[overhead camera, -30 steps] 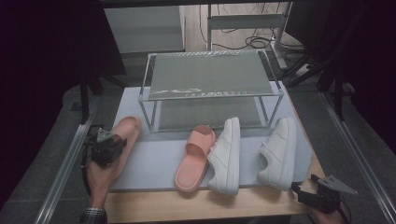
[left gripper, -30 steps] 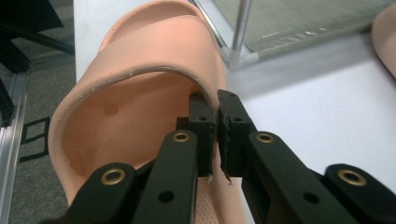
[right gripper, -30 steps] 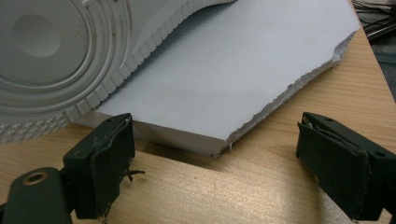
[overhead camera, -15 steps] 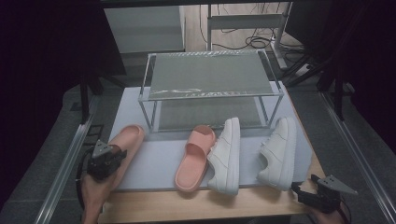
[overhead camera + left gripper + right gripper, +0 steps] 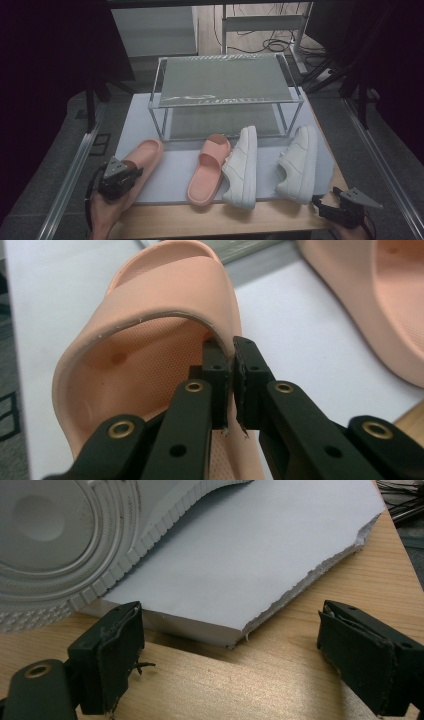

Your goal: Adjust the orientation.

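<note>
Left tongs (image 5: pixel 232 371) clenched on the pink slipper's (image 5: pixel 165 305) strap edge, seemingly at its side; right tongs (image 5: pixel 230 655) released, well apart

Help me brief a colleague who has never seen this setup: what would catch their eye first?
Probably the left gripper clamped on the strap edge of a pink slide sandal at the mat's near-left corner. Next, the row of footwear before the wire shelf rack: a second pink slide and two white sneakers. The right gripper waits open at the near-right corner.
</note>
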`<state>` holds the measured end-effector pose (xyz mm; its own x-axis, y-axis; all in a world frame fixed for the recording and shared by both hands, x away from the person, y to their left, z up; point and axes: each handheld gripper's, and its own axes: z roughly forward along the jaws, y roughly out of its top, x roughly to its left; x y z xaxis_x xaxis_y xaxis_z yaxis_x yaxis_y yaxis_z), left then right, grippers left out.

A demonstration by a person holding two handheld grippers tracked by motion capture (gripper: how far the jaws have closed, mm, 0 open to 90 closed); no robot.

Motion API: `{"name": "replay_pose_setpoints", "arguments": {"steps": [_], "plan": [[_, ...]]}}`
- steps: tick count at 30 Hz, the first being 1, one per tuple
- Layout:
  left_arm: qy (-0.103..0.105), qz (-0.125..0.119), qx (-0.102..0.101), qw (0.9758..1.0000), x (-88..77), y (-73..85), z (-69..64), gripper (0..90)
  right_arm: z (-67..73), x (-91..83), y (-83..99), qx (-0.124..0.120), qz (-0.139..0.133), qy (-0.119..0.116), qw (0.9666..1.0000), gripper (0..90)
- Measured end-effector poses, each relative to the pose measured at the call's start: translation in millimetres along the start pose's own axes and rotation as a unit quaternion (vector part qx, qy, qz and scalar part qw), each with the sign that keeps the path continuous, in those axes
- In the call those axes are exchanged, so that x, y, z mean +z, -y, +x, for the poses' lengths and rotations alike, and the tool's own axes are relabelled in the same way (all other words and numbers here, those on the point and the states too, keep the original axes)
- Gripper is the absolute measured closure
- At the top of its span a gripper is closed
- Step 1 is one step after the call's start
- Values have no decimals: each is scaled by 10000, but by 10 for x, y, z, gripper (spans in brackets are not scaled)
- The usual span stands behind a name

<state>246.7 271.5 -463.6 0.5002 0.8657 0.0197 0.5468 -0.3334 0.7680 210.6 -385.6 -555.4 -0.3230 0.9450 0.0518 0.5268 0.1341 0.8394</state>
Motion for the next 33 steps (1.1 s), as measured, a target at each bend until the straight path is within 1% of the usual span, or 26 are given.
{"name": "replay_pose_setpoints", "arguments": {"steps": [2,4,5,9,10,12,14,15,18,21,23,27,29,30,33], "plan": [[28,-12,22,10000,8,-7,-22,851,0,0,0,0,-1,0,10000,115],[54,-10,133,9999,27,-33,-85,851,0,0,0,0,-2,-1,10000,115],[54,-10,133,9999,27,-33,-85,850,0,0,0,1,-1,-2,10000,115],[180,-67,201,9996,68,-92,-161,850,0,0,0,1,-2,-2,10000,116],[180,-67,201,9996,68,-92,-161,850,0,0,0,1,-2,-2,10000,116],[226,-67,260,9994,109,-136,-211,850,-1,0,0,-1,-2,-1,10000,115],[250,-70,262,9993,126,-151,-229,850,-1,0,0,1,-2,-2,10000,115],[291,-72,277,9992,162,-183,-260,850,0,0,0,0,-2,-1,10000,116],[318,-72,280,9991,200,-217,-291,850,-1,0,0,1,-2,-2,10000,115],[331,-80,285,9990,282,-285,-345,850,-2,0,1,-3,-5,-1,10000,115],[347,-86,276,9990,301,-301,-355,850,-2,0,1,-4,-6,-3,10000,116],[384,-86,269,9989,407,-383,-401,851,-4,-1,1,-16,3,-2,10000,116],[386,-85,268,9989,429,-398,-408,851,-4,0,1,-13,-4,-2,10000,116],[385,-86,230,9990,474,-427,-422,851,-5,-2,1,-17,4,-7,10000,116],[383,-90,190,9990,516,-454,-433,851,-5,-2,1,-10,3,-11,10000,116]]}}
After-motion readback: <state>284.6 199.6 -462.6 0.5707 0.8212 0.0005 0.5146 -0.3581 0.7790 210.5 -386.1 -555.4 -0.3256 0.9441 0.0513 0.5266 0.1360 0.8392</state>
